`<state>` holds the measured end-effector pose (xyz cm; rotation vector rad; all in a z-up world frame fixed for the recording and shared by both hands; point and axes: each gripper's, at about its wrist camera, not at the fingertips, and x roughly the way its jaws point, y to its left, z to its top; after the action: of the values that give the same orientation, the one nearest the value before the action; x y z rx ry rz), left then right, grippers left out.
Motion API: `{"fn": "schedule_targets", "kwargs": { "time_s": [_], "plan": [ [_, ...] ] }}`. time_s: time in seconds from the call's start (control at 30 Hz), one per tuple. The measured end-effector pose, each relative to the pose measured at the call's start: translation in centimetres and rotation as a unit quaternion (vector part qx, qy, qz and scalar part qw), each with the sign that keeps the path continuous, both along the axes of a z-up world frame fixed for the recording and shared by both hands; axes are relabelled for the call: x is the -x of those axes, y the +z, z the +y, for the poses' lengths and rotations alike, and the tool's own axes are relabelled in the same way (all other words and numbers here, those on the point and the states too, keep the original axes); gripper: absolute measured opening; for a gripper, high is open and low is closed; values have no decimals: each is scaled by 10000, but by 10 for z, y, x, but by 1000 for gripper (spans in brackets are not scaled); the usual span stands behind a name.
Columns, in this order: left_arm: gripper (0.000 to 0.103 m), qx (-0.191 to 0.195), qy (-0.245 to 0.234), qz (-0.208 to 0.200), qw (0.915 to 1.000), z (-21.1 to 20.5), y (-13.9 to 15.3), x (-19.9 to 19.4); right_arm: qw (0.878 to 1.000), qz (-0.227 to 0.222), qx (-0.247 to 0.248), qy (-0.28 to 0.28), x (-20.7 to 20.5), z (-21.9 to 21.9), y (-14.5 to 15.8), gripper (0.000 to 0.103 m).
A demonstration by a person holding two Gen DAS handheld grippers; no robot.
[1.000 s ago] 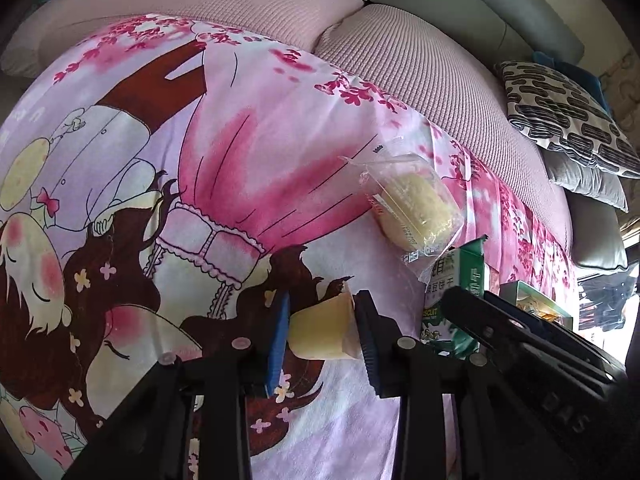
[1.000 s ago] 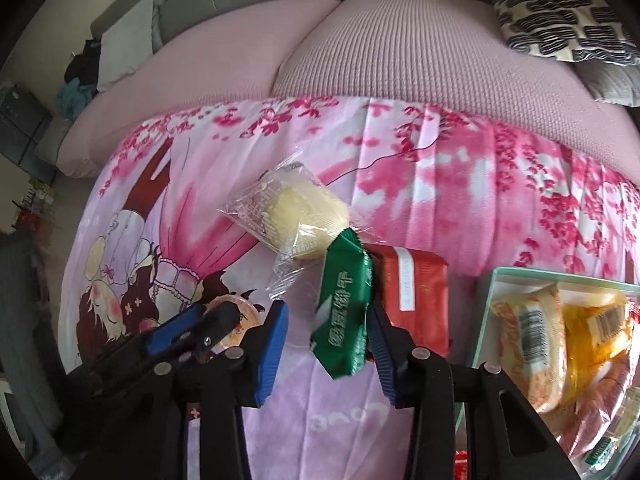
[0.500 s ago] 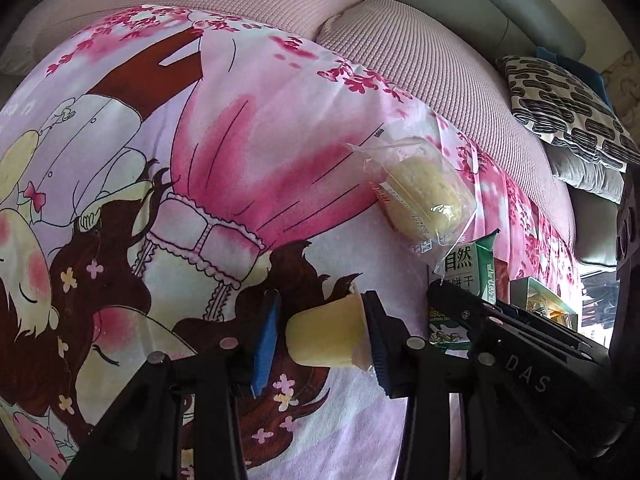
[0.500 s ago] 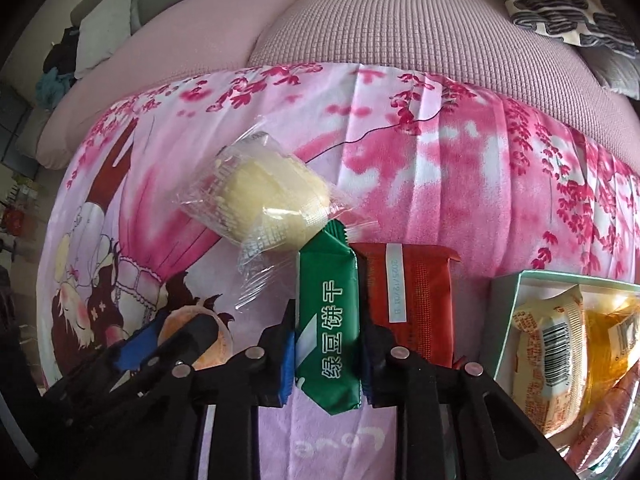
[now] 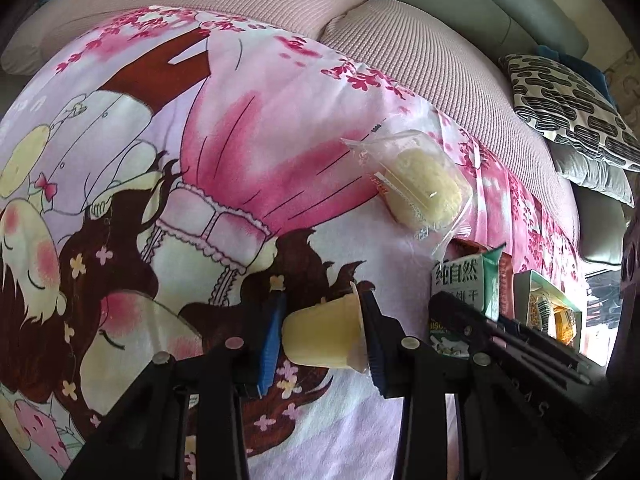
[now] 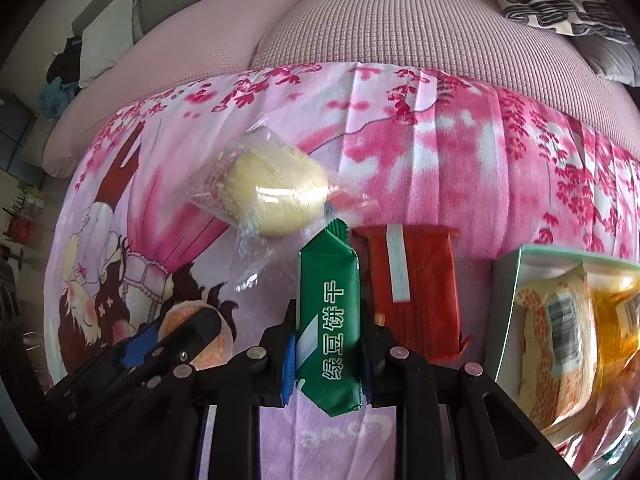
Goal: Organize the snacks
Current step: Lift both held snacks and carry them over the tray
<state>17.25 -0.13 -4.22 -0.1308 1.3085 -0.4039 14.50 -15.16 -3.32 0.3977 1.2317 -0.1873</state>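
Observation:
My left gripper [image 5: 320, 336] is shut on a pale yellow jelly cup [image 5: 326, 334] lying on its side over the printed pink blanket [image 5: 200, 160]. My right gripper [image 6: 328, 354] is shut on a green biscuit packet [image 6: 330, 312], which stands on edge between the pads. That green packet [image 5: 466, 284] also shows at the right of the left wrist view. A clear-wrapped yellow cake [image 6: 272, 196] lies just beyond it, and a red packet [image 6: 412, 288] lies flat to its right. A mint-green box [image 6: 508, 300] at the right holds several wrapped snacks.
The blanket covers a pink ribbed sofa cushion [image 6: 400, 24]. A black-and-white patterned pillow [image 5: 572, 104] sits at the far right on grey cushions. The left gripper's arm [image 6: 160, 352] lies close to the right gripper's left side.
The right gripper closed from open onto the green packet and moved in over it. The left gripper kept its hold on the jelly cup and stayed put.

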Motion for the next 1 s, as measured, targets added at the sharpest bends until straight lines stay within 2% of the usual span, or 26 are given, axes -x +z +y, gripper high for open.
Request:
{"fn": "schedule_targets", "kwargs": {
  "time_s": [0.4,0.7,1.0],
  "plan": [
    [39,-106,151,69,9998,19,10,24,9990,-360,-165,-229,48,13,7,26],
    [39,51,103,-268,9996,12,40,42,9939,-876,-185,-637,93,10,34,26],
    [39,179,-148,-576,9981,-7,64,58,9885,-1063,-81,-1070,132,-8,53,26]
  ]
}}
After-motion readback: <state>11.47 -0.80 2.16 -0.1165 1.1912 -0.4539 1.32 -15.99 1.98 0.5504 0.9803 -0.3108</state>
